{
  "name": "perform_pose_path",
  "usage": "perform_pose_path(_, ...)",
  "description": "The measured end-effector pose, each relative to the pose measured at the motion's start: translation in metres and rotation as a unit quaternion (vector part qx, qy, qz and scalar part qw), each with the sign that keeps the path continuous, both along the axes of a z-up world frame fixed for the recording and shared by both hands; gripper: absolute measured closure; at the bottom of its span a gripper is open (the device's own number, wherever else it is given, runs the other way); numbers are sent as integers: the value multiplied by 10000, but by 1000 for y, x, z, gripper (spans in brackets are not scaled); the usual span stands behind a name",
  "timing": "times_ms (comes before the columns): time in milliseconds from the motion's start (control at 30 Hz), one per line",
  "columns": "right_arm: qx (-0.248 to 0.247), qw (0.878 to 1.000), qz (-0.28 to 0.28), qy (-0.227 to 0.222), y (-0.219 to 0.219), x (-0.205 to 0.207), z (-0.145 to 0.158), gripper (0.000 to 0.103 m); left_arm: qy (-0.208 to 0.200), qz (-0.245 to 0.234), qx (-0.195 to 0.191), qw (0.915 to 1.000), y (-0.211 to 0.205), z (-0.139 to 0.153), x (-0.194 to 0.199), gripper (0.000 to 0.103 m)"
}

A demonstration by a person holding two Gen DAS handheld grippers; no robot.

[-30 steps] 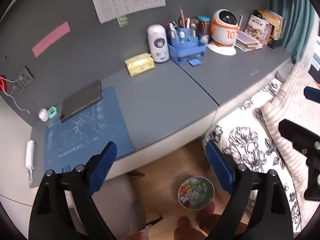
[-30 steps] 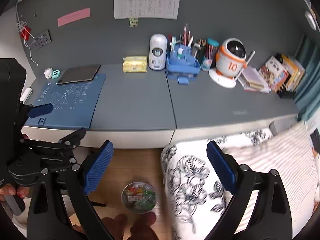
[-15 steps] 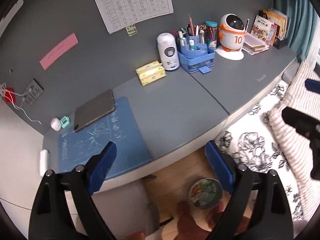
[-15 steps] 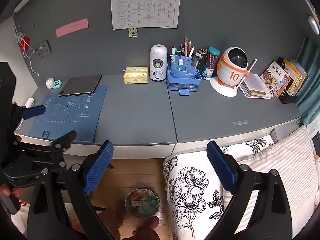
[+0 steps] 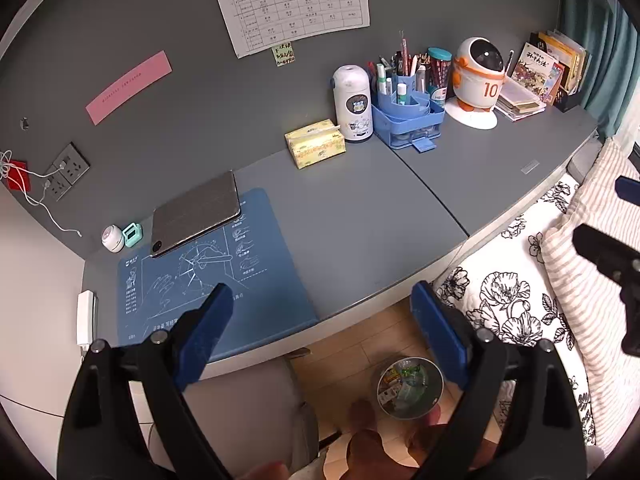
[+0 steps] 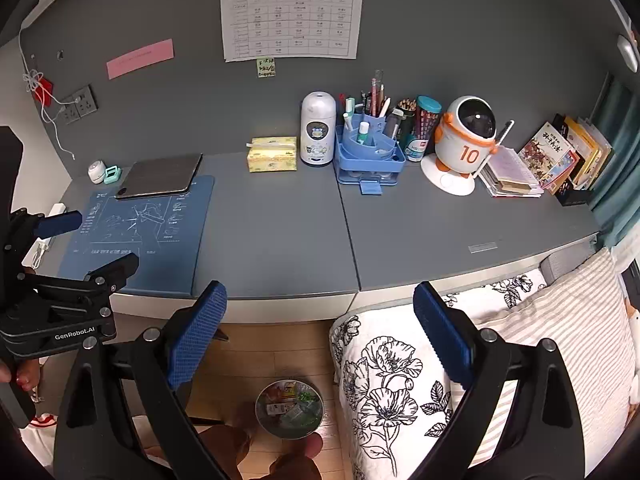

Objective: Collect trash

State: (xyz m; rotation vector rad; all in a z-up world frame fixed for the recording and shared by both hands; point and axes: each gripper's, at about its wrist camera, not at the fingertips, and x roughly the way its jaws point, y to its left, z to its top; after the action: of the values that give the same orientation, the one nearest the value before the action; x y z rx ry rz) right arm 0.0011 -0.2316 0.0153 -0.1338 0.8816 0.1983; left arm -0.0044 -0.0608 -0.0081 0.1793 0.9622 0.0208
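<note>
A small round metal bin [image 5: 410, 387] stands on the wooden floor below the desk, with colourful wrappers [image 6: 290, 402] inside it. My left gripper [image 5: 322, 312] is open and empty, held high over the desk's front edge. My right gripper [image 6: 320, 314] is likewise open and empty, above the floor and the bed's edge. In the right wrist view the left gripper [image 6: 68, 240] shows at the left with a hand under it. I see no loose trash on the grey desk [image 6: 276, 220].
On the desk lie a blue mat [image 5: 208, 272], a tablet [image 5: 196, 212], a yellow tissue box [image 5: 315, 143], a blue pen organiser [image 5: 408, 116] and a robot toy [image 5: 478, 80]. A flowered bed cover [image 6: 384, 384] and striped pillow [image 5: 588, 280] lie right. The person's feet [image 6: 288, 452] stand by the bin.
Both grippers have risen and pulled back from the desk, so more of the wall and timetable shows. Both stay open and empty.
</note>
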Motion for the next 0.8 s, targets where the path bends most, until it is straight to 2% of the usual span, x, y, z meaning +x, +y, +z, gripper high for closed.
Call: perform_pose_path(800,33,10000,-12,-84,0,-5,10,12,-128,-126,-144,9997,-3,13,-5,13)
